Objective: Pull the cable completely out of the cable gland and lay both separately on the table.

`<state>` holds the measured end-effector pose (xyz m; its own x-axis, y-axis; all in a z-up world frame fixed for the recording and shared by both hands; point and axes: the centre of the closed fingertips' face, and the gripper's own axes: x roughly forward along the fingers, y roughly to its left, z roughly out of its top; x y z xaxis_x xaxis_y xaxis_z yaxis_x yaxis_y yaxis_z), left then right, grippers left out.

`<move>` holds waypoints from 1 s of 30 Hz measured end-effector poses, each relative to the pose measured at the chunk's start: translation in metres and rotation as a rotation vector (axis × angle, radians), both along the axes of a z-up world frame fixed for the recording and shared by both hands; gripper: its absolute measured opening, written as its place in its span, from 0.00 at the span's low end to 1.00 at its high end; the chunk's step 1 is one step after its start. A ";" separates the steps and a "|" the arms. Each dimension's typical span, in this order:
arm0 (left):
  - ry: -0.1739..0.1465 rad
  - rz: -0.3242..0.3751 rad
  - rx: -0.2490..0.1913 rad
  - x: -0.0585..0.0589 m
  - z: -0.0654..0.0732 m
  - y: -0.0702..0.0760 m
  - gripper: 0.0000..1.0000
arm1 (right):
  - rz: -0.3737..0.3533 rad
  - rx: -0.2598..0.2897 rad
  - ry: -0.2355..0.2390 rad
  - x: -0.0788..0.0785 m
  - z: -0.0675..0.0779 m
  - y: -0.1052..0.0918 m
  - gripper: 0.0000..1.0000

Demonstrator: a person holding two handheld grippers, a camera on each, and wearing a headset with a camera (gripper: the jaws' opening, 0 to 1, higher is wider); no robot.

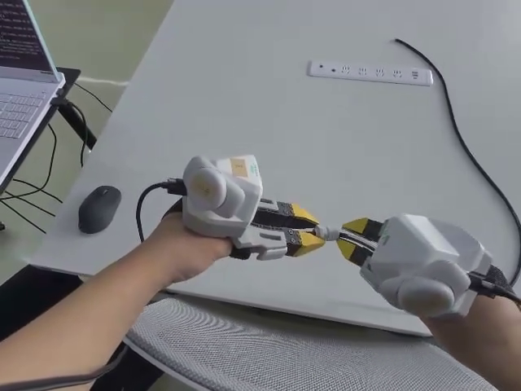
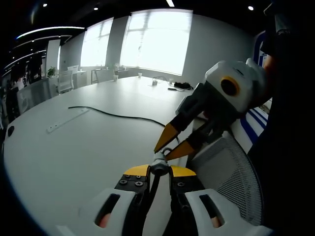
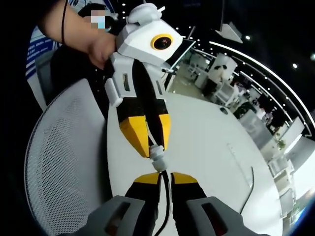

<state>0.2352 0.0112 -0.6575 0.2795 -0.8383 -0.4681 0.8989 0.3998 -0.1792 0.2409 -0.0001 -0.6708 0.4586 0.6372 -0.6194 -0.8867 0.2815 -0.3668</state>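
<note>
Left claw (image 1: pixel 312 235) clamped on gland (image 1: pixel 326 234), right claw (image 1: pixel 343 237) clamped on cable (image 3: pixel 167 196), mouse (image 1: pixel 99 208), power strip (image 1: pixel 370 72) on table (image 1: pixel 244 106)

The small white plastic cable gland (image 1: pixel 327 234) sits half hidden between the yellow tips of the left tool (image 1: pixel 313 232). The thin black cable (image 3: pixel 166 196) vanishes into the right tool (image 1: pixel 351 238), far end unseen. The silver laptop (image 1: pixel 20 90) is cut by the picture's edge.

Soft daylight lies even over my white table (image 1: pixel 244 98), the windows (image 2: pixel 156 42) beyond its far end blow out white, and my gripper views bow it at their edges.
</note>
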 end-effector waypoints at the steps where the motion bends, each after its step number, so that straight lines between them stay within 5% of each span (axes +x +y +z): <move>1: 0.000 0.000 0.001 0.000 0.000 0.000 0.15 | 0.003 -0.001 0.002 -0.001 0.000 0.000 0.02; 16: 0.002 -0.004 0.006 -0.002 -0.003 -0.002 0.15 | -0.008 -0.008 0.011 -0.002 -0.005 -0.002 0.00; 30: -0.012 -0.008 0.001 -0.003 -0.001 -0.003 0.15 | -0.100 0.007 0.053 0.003 -0.014 -0.016 0.00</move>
<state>0.2324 0.0084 -0.6583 0.2781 -0.8400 -0.4659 0.9042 0.3926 -0.1682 0.2440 -0.0157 -0.6851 0.4869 0.5944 -0.6400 -0.8721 0.3718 -0.3182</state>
